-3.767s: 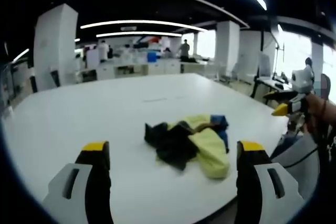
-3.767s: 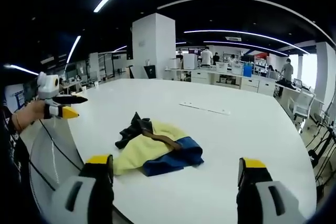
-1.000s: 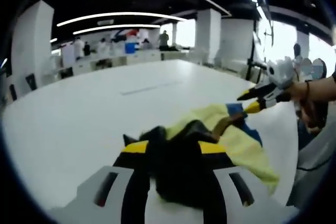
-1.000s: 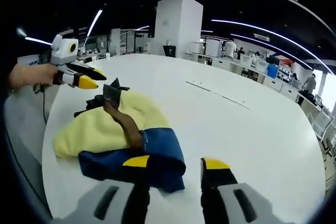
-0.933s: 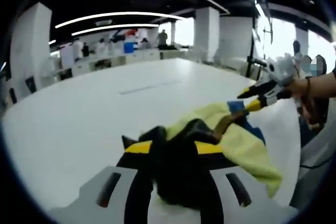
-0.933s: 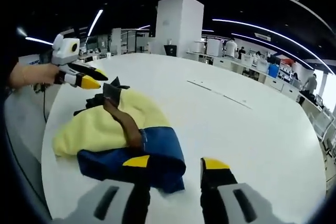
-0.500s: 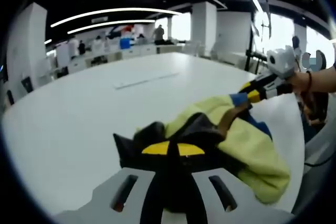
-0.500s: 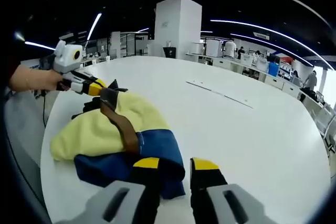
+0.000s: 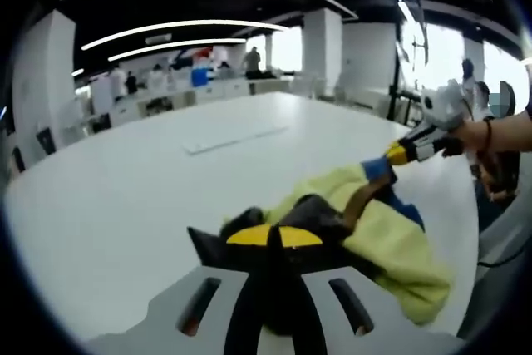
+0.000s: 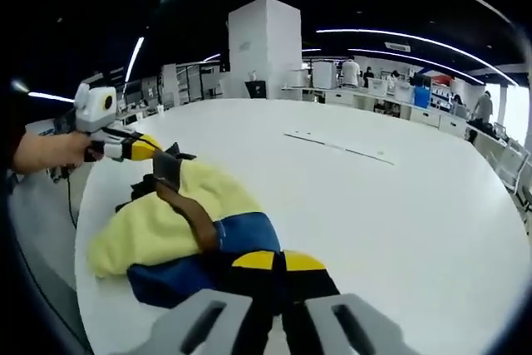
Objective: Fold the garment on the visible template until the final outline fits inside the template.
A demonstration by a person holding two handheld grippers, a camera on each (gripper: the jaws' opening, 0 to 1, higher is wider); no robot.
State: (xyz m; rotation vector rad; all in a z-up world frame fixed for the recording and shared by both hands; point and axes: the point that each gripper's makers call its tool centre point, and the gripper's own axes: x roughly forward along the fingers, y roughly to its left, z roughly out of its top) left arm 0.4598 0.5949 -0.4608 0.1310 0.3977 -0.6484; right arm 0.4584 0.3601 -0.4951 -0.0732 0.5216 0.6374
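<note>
A: Both tongs look clenched on cloth. The left tongs (image 9: pixel 275 237) have their jaws pressed together on the black corner of the garment (image 9: pixel 374 234), and the right tongs (image 10: pixel 279 261) are clamped on its blue edge

B: Why those two spots?

A: My guess is they're opposite ends of the bundle, so pulling them apart would spread it flat before any folding. It's one garment, crumpled, in yellow, blue and black with a brown strip, lying near the edge of the white tabletop (image 10: pixel 399 205)

B: And the template?

A: I can't make out an outline under the garment. There's a single pale strip (image 10: pixel 338 146) lying farther out on the tabletop, well apart from it. Two tongs, one garment, one strip
</note>
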